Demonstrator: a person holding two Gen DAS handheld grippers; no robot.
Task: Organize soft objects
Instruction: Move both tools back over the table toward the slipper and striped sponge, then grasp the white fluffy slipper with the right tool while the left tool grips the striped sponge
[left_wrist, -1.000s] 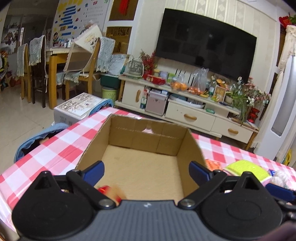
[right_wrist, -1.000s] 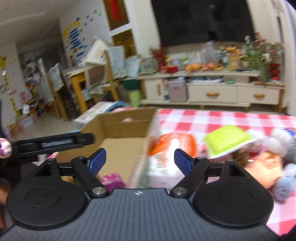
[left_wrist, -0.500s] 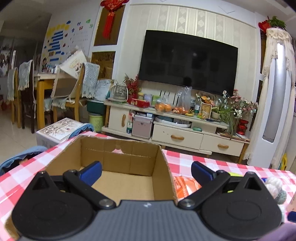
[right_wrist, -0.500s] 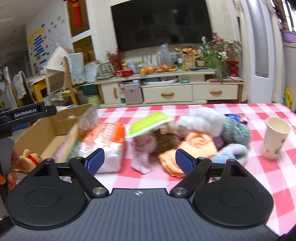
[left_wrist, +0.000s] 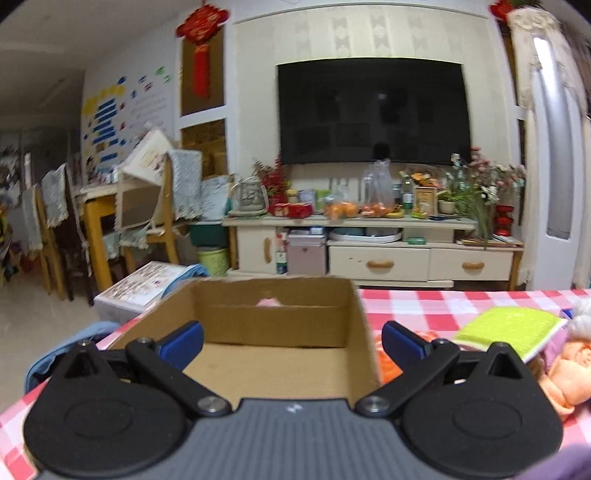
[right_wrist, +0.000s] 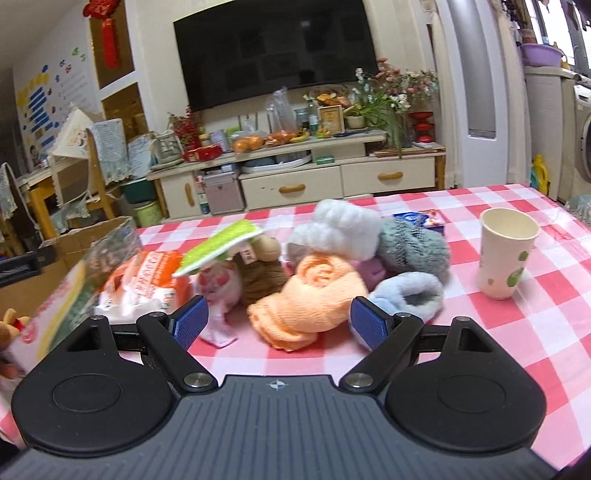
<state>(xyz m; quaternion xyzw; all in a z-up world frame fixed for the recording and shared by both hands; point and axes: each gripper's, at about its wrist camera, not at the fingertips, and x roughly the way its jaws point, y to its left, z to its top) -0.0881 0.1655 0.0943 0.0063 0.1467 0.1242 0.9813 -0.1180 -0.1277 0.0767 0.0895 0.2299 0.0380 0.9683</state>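
Observation:
An open cardboard box (left_wrist: 273, 325) sits on the checked table. My left gripper (left_wrist: 291, 341) is open and empty over the box's near edge. In the right wrist view a pile of soft things lies ahead: an orange rolled towel (right_wrist: 314, 295), a white fluffy item (right_wrist: 343, 229), a grey knit item (right_wrist: 413, 247), a light blue fuzzy item (right_wrist: 410, 295), a brown plush (right_wrist: 262, 269) and a green sponge (right_wrist: 218, 247). My right gripper (right_wrist: 279, 325) is open and empty just in front of the orange towel. A small plush (right_wrist: 11, 325) lies in the box at far left.
A paper cup (right_wrist: 506, 258) stands right of the pile. An orange tissue pack (right_wrist: 147, 280) and a blurred packet (right_wrist: 74, 291) lie between box and pile. A blue packet (right_wrist: 421, 218) lies behind the pile. The table's right edge (right_wrist: 576, 221) is near the cup.
My left gripper has tilted up and back from the box interior. My right gripper has swung right from the box toward the pile and come closer to the orange towel.

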